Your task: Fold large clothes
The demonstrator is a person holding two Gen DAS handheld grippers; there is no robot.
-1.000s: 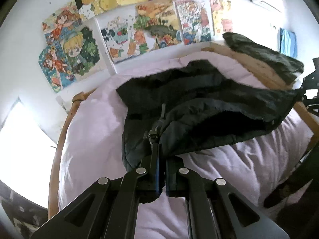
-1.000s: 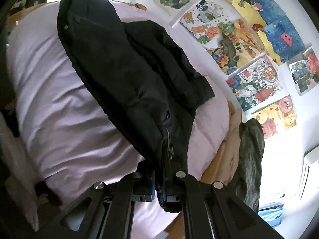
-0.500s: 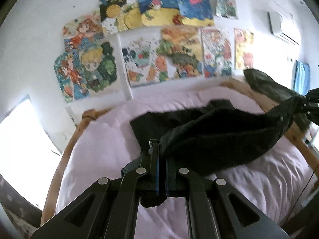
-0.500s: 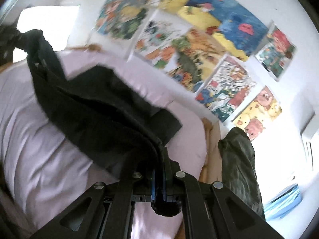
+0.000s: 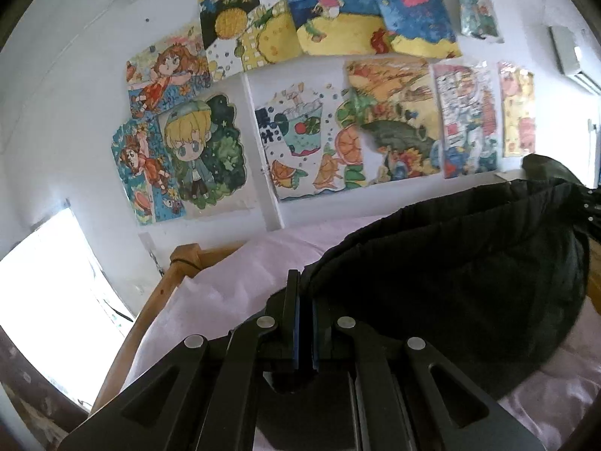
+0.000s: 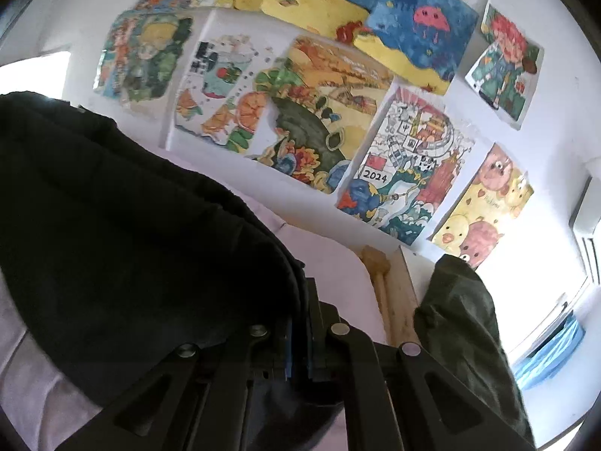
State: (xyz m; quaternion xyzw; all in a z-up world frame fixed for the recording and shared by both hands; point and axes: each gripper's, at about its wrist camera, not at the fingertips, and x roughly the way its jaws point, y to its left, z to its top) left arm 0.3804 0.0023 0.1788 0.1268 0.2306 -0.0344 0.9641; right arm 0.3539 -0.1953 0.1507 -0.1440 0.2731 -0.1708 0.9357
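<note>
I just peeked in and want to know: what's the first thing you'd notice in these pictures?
The drawings, a bright patchwork of cartoon children, fruit and sea creatures, cover the white wall above the bed. Below them a black jacket hangs in a sagging curve over the pink sheet, pinched at one end by the left gripper and at the other by the right gripper. A dark green garment drapes over the wooden frame on the right.

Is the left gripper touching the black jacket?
Touching. In the left wrist view the left gripper is shut on the edge of the black jacket, which hangs from its fingertips across to the right, above the pink bed.
</note>
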